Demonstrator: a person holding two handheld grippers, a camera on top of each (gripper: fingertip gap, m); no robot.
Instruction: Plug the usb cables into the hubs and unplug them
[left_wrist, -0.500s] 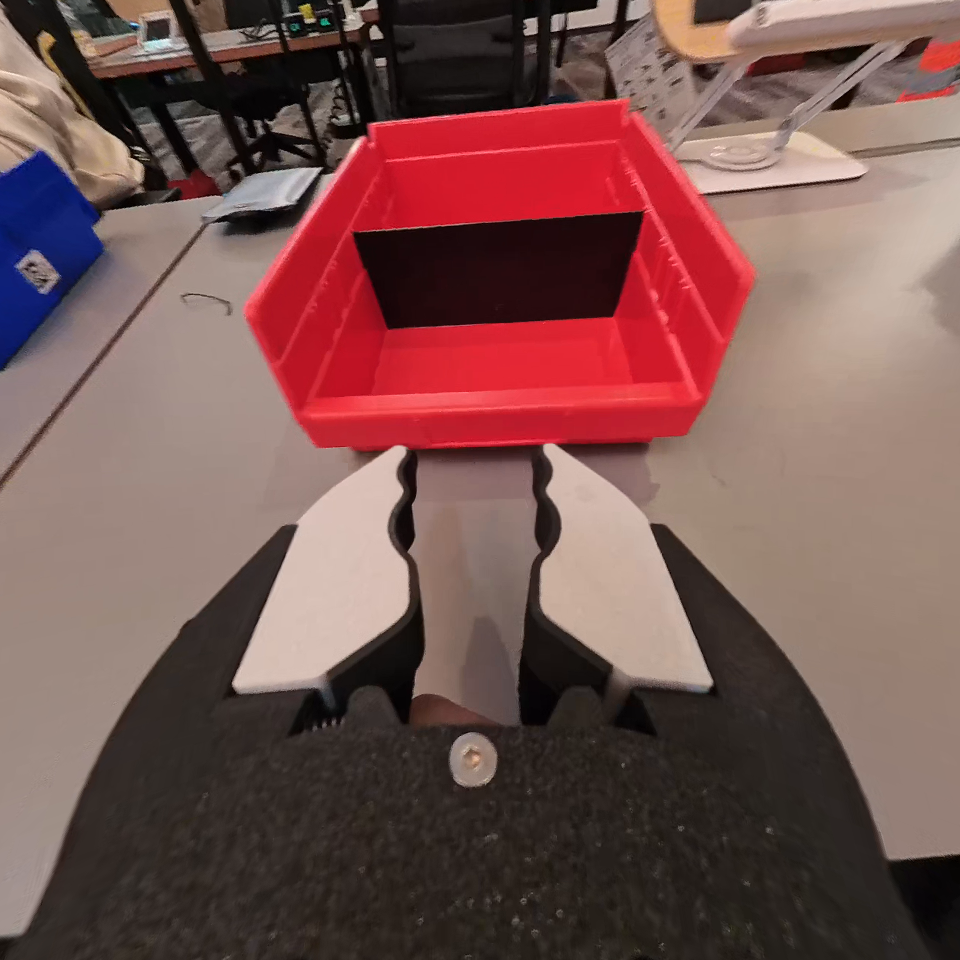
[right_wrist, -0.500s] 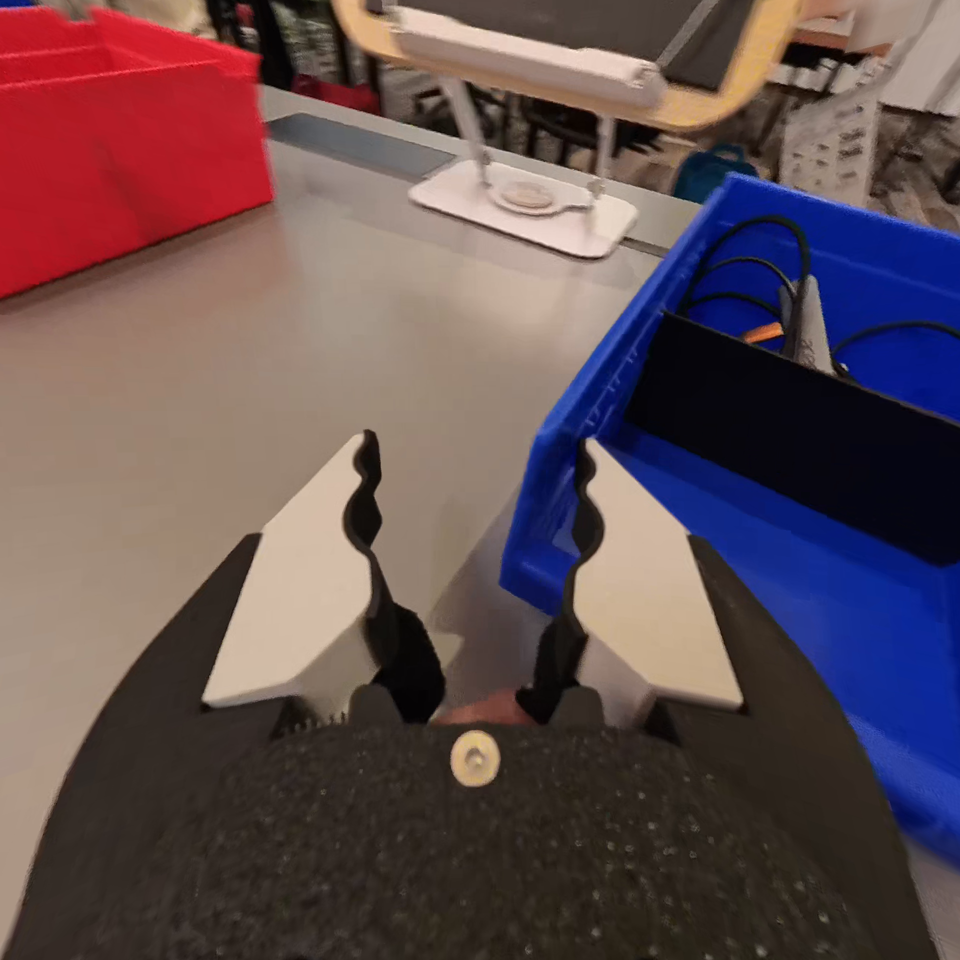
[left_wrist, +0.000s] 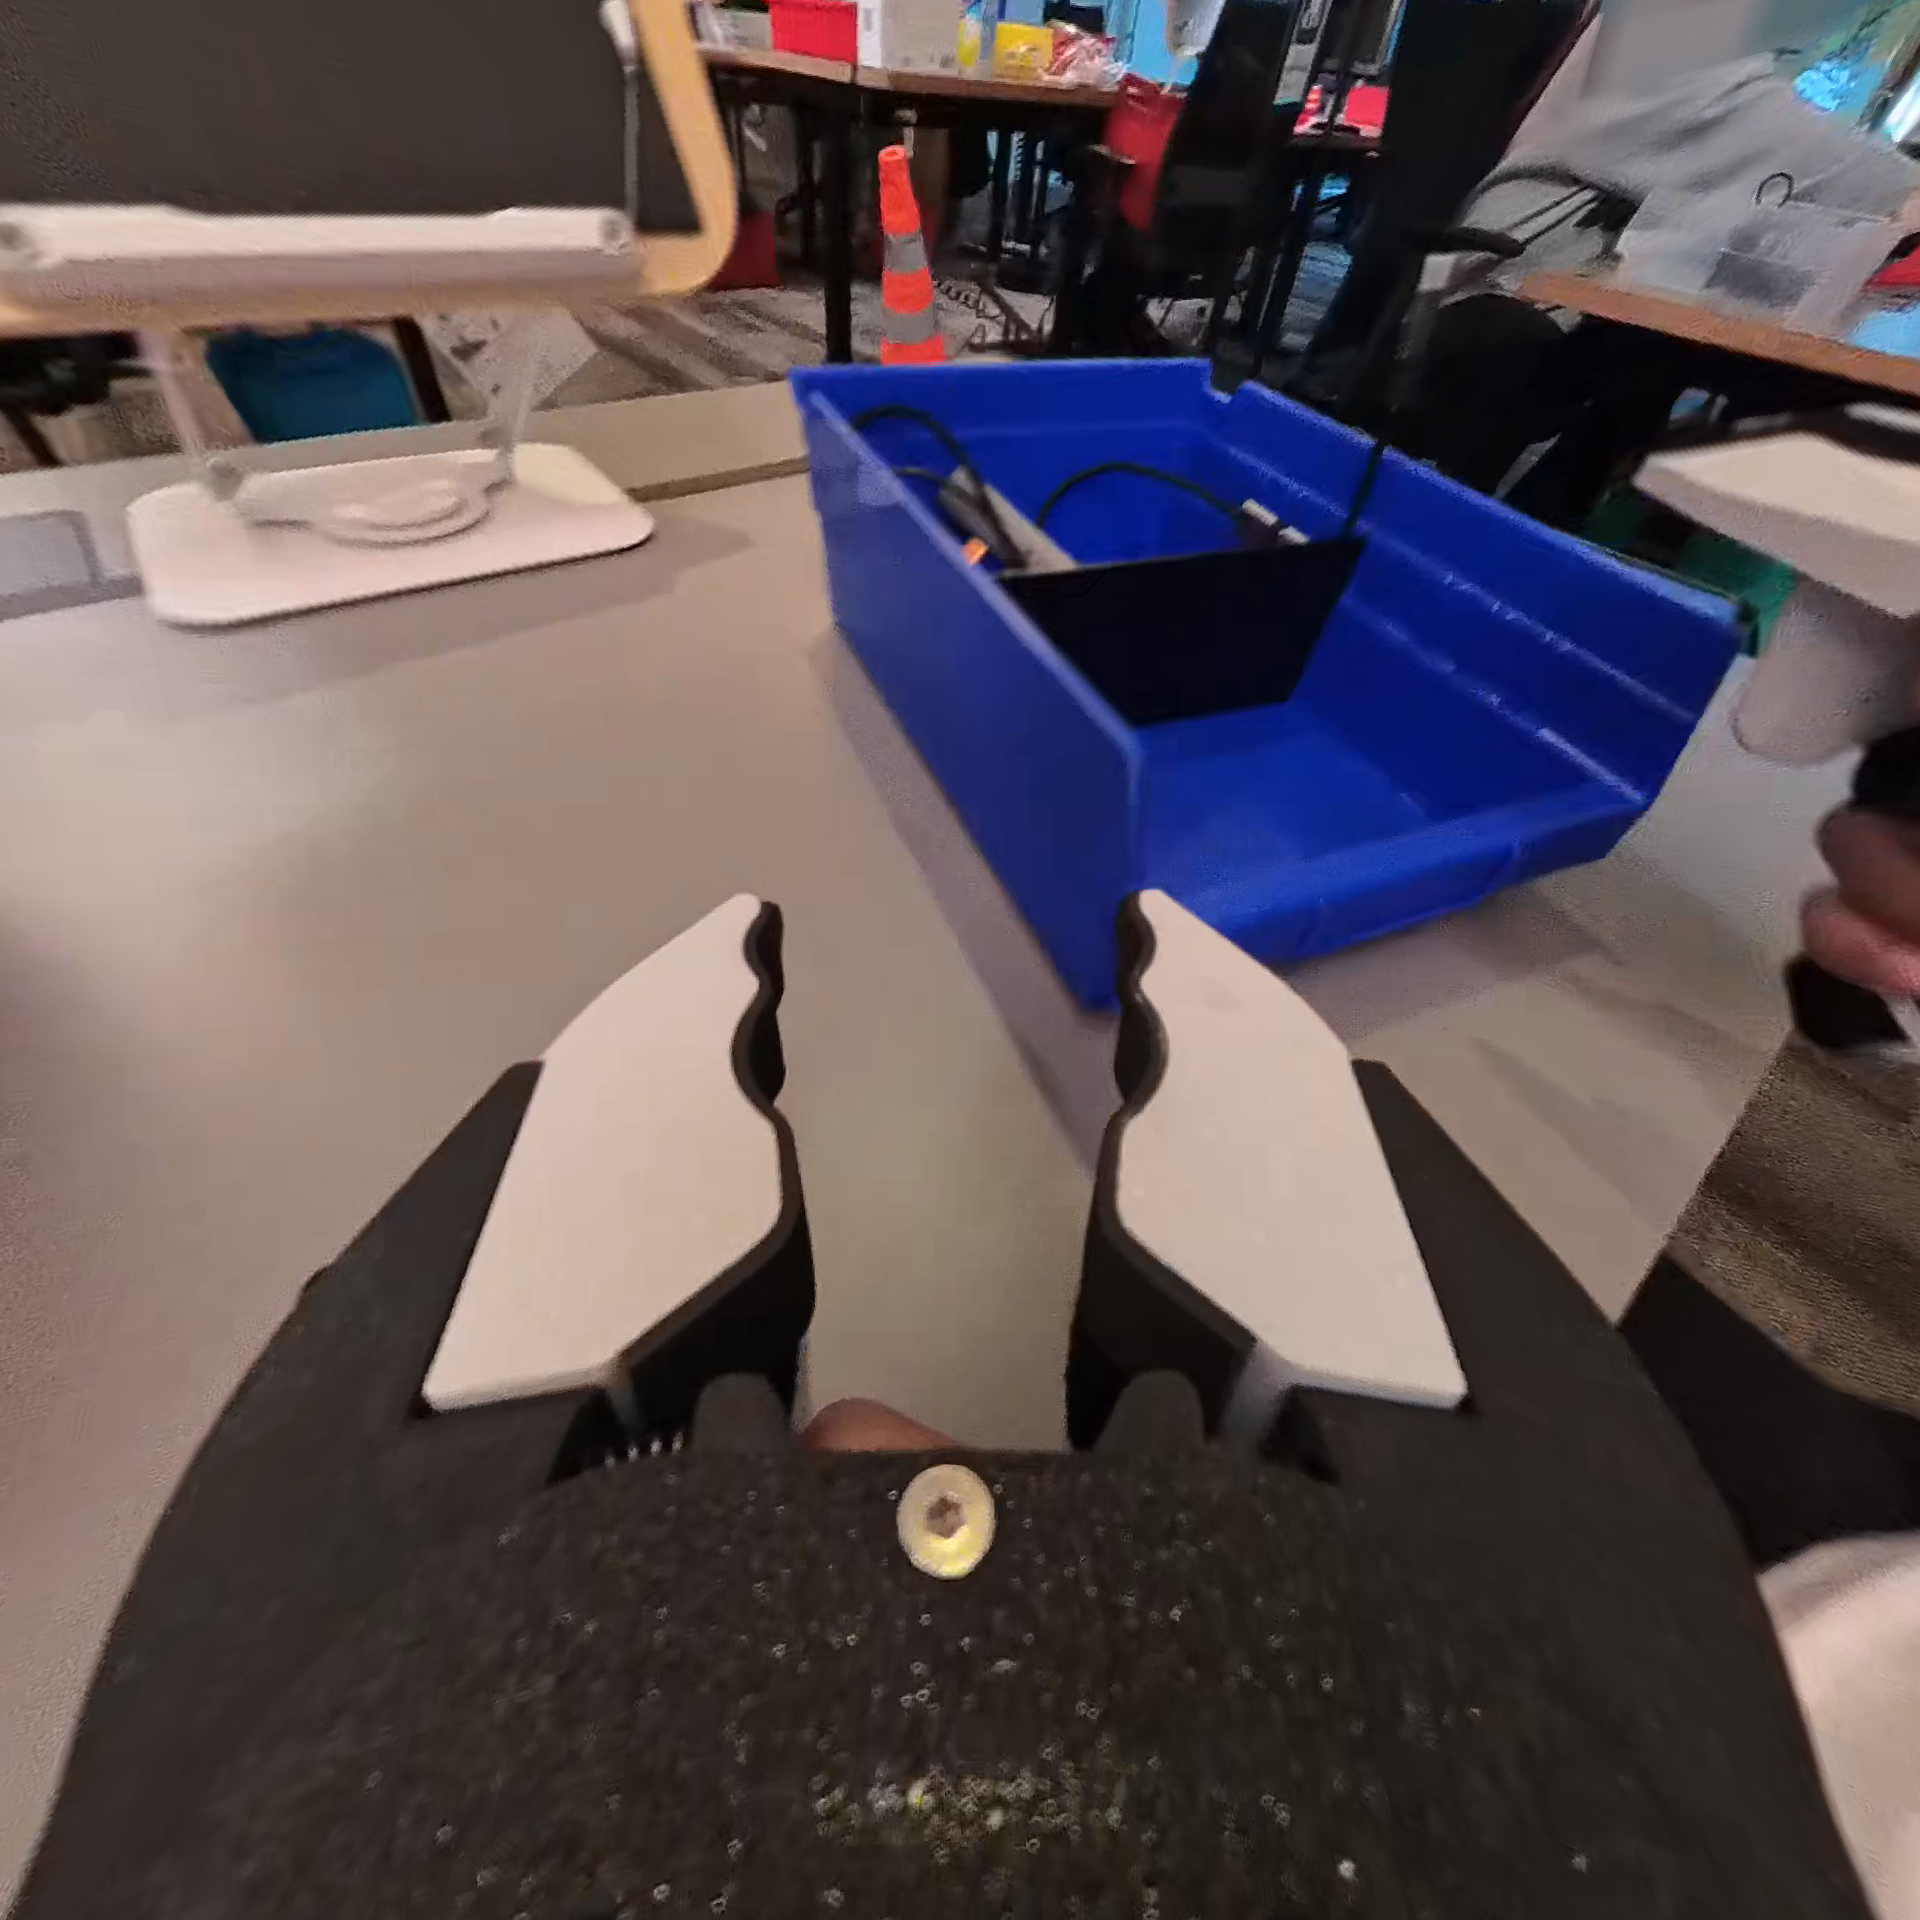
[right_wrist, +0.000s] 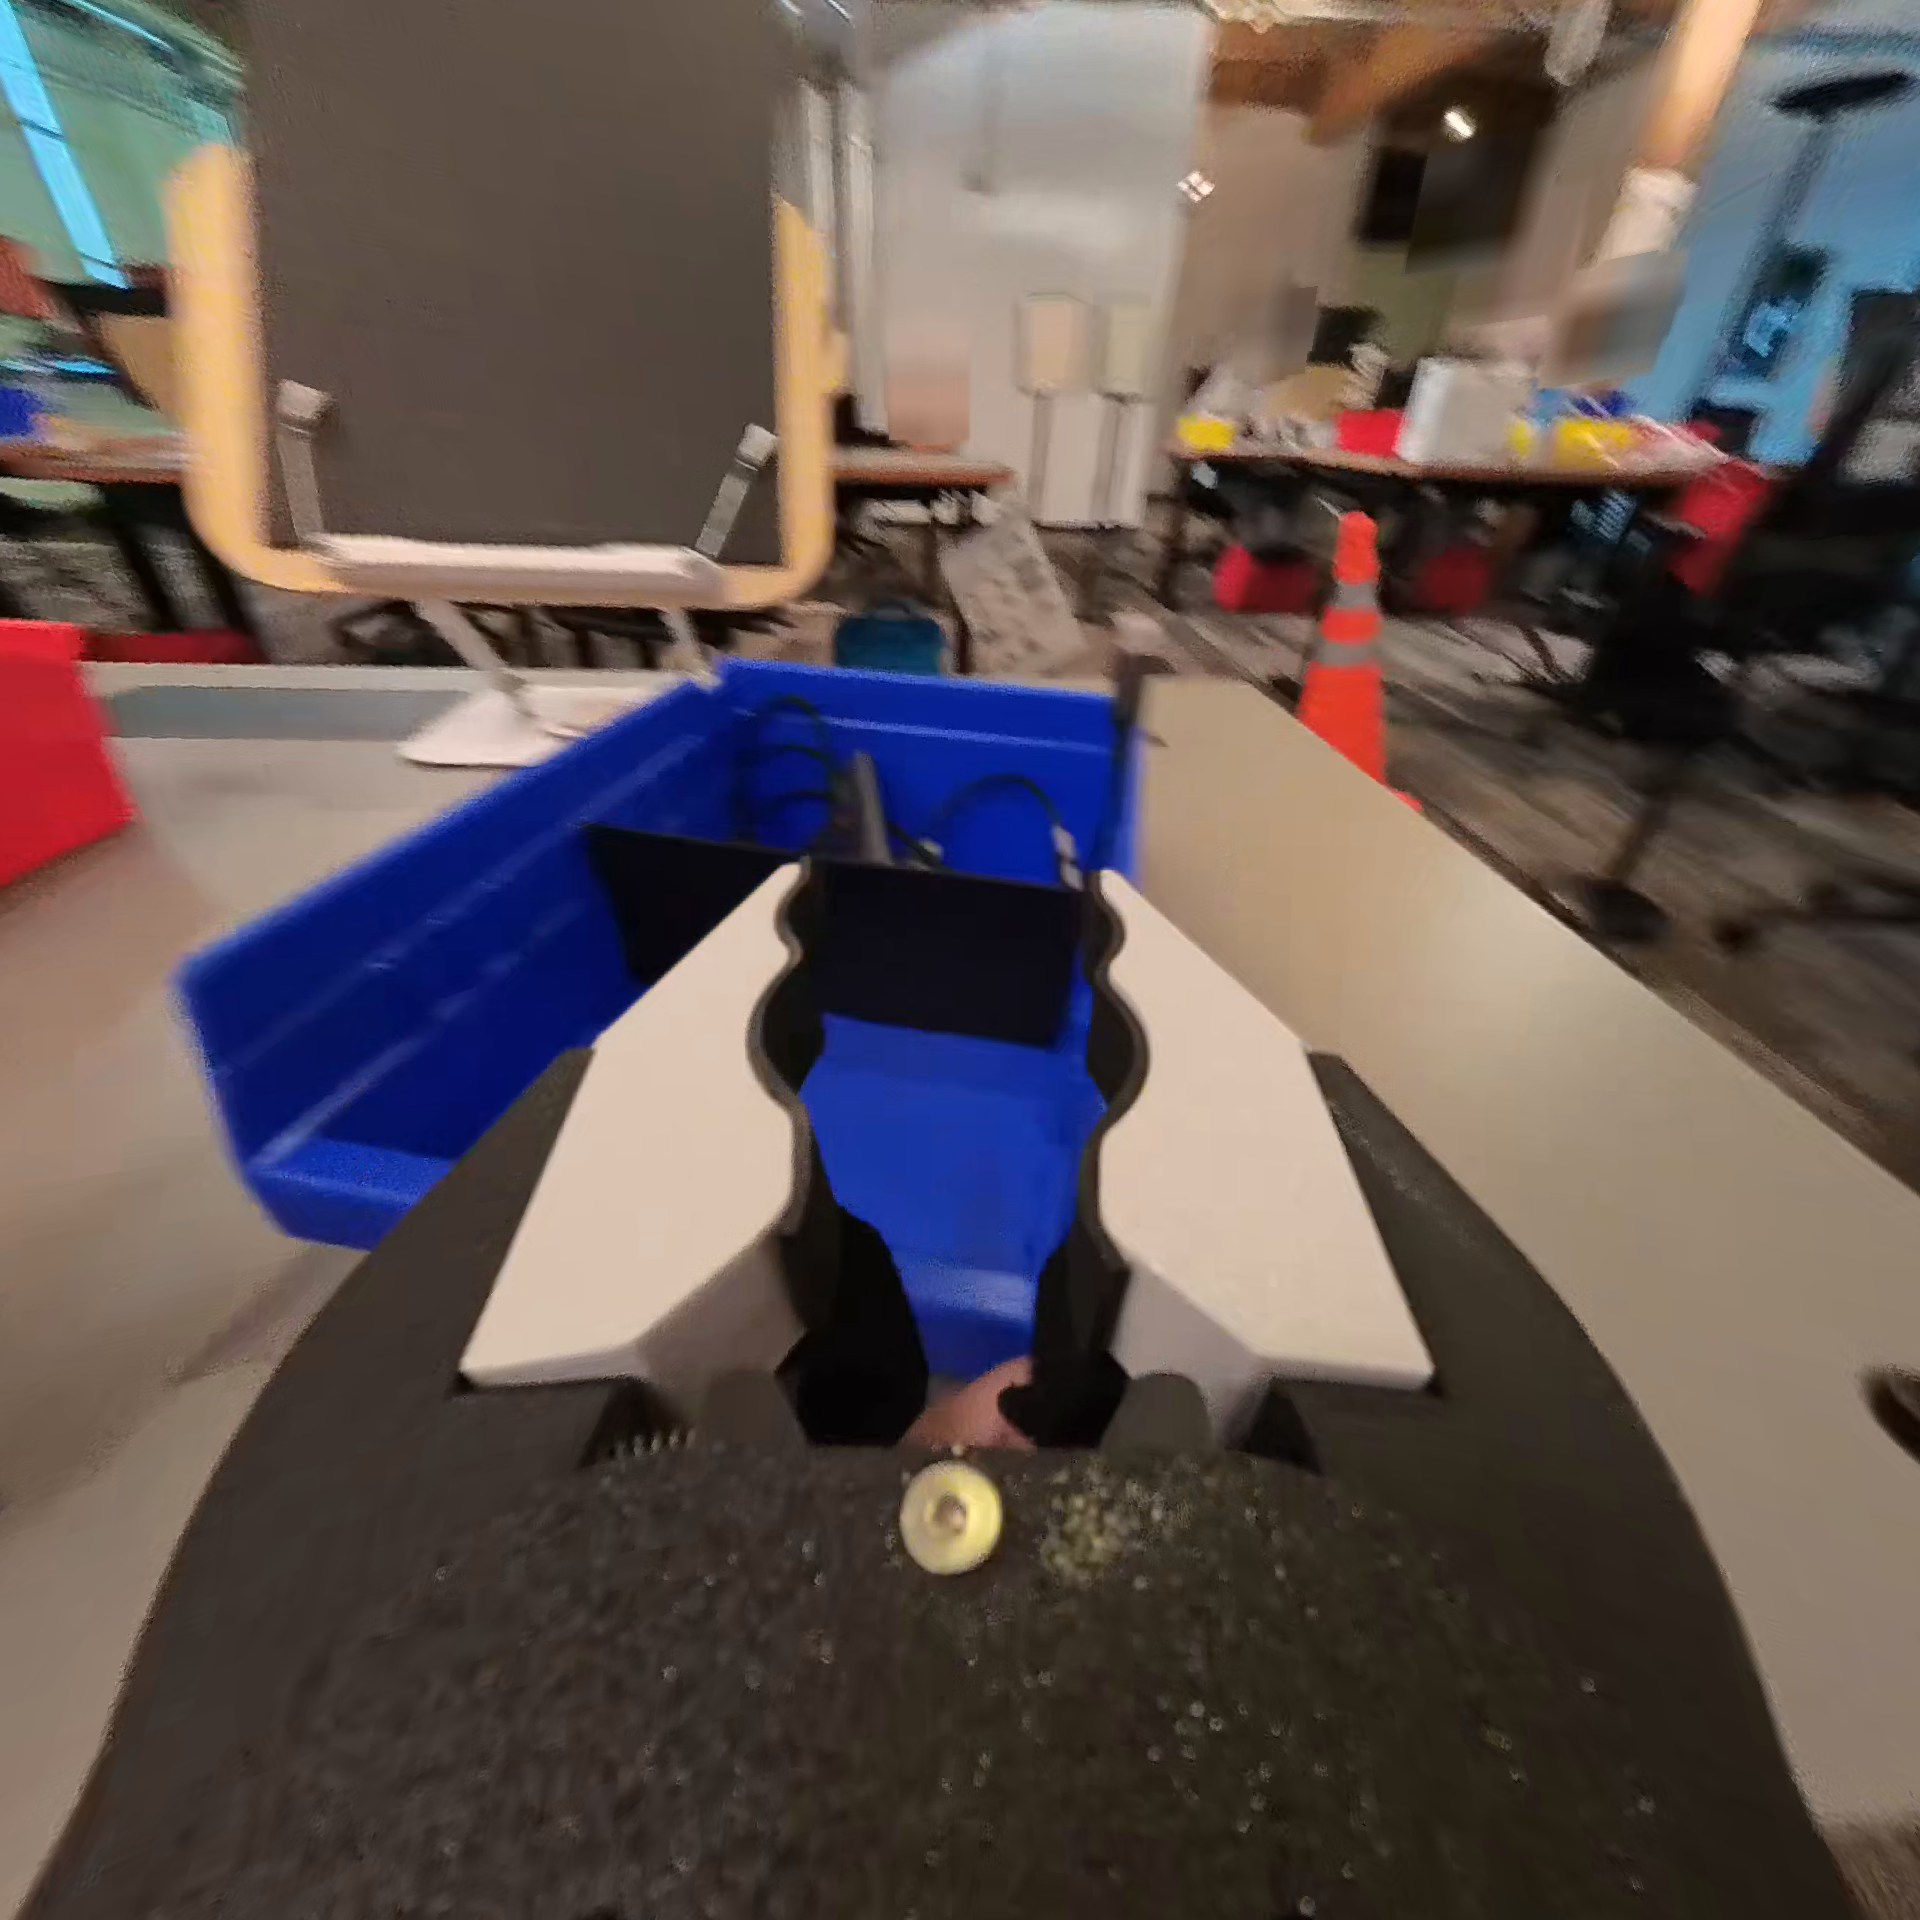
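Observation:
A blue bin (left_wrist: 997, 707) stands on the grey table (left_wrist: 416, 831), split by a black divider (left_wrist: 1184, 634). Black cables (left_wrist: 966, 499) lie in its far compartment. My left gripper (left_wrist: 948, 914) is open and empty, low over the table just short of the bin's near corner. My right gripper (right_wrist: 948, 904) is open and empty, above the bin's (right_wrist: 416, 997) front compartment, with the divider (right_wrist: 945, 966) seen between its fingers. The cables (right_wrist: 831, 790) show behind it. The right gripper's finger also shows at the right edge of the left wrist view (left_wrist: 1808, 520).
A white stand (left_wrist: 384, 530) holding a tan-framed dark board stands at the back left of the bin. A red bin (right_wrist: 52, 758) sits at the far left. An orange cone (right_wrist: 1351, 644) and office chairs stand on the floor beyond the table's right edge.
My left gripper has swung from the red bin to face the blue bin and opened wider. My right gripper has moved from beside the blue bin to over its front compartment.

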